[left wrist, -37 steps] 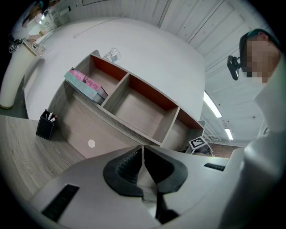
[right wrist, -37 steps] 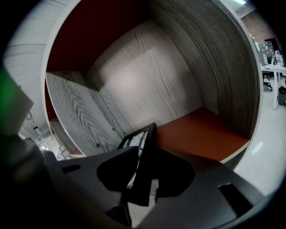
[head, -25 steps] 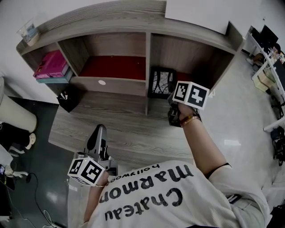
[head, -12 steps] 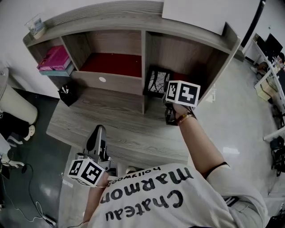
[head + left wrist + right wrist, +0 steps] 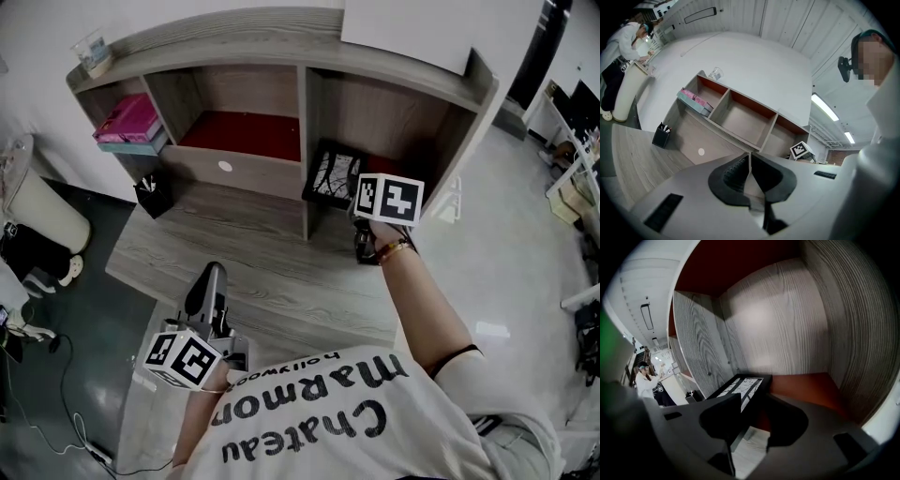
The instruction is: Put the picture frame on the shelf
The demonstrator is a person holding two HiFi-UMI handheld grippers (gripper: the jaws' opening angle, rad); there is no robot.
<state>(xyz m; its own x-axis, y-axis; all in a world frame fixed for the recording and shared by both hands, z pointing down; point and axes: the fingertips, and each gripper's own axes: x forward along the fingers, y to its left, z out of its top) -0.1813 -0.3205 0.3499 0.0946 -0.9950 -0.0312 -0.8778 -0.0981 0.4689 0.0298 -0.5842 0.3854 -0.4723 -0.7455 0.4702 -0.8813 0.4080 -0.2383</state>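
Observation:
The black picture frame (image 5: 333, 176) with a branch print stands in the shelf's (image 5: 304, 202) lower right compartment, on its red floor. My right gripper (image 5: 360, 217) reaches into that compartment at the frame's right edge. In the right gripper view the frame (image 5: 744, 386) runs between the two jaws of my right gripper (image 5: 752, 404), which are opening, with a gap showing at the right jaw. My left gripper (image 5: 210, 277) hangs low over the desk's front edge, shut and empty. In the left gripper view, my left gripper (image 5: 749, 161) has its jaws meeting.
Pink books (image 5: 131, 120) lie in the left compartment. A black pen holder (image 5: 153, 195) stands on the wooden desk (image 5: 262, 272). A clear cup (image 5: 94, 52) and a white board (image 5: 412, 33) sit on the shelf top. A white bin (image 5: 42, 206) stands at left.
The head view has drifted a little. My right gripper stays at the frame in the right compartment, and my left gripper keeps its place.

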